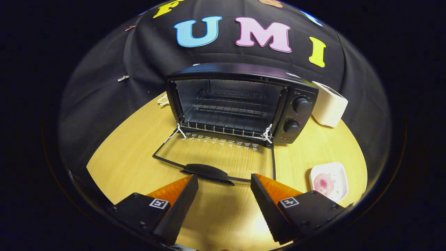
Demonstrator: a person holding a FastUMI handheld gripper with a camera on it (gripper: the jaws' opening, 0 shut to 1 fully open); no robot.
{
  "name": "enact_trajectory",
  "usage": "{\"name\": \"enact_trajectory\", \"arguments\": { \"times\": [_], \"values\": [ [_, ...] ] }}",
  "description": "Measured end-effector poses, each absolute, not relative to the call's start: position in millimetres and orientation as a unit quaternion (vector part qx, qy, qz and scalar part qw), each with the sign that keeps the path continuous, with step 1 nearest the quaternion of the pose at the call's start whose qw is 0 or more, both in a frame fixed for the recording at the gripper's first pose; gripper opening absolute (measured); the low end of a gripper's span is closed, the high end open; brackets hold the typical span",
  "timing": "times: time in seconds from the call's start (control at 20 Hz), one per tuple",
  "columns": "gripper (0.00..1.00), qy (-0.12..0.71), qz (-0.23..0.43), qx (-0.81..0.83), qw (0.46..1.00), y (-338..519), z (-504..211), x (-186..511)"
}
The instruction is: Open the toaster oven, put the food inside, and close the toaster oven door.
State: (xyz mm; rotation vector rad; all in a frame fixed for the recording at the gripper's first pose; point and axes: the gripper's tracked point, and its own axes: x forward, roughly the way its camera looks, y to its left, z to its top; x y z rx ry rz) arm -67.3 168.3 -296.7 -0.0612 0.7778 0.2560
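Note:
A black toaster oven [296,101] stands at the back of the wooden table, its glass door [216,157] folded down flat toward me. The door's black handle [205,171] lies just ahead of my fingers. Inside, a wire rack [224,120] sits with nothing on it. My gripper [224,183] hovers above the table in front of the door, open, nothing between its orange and black fingers. To the right of the right finger, a white square plate [339,174] holds a round pink piece of food [323,183].
A white box-shaped appliance [329,106] stands to the right of the oven at the table's back edge. A small white object [163,100] lies behind the oven's left side. Black cloth walls ring the table [132,146].

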Motion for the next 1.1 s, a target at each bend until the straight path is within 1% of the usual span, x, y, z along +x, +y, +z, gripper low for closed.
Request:
{"name": "enact_trajectory", "arguments": {
  "times": [0.45, 0.7, 1.1],
  "values": [
    [0.98, 0.383, 0.088, 0.028, 0.919, 55.0, -244.9, -39.8],
    [0.99, 0.406, 0.05, 0.066, 0.91, -16.3, -249.5, -31.5],
    [0.99, 0.444, 0.036, 0.088, 0.891, -108.6, -269.6, -22.1]
  ]
}}
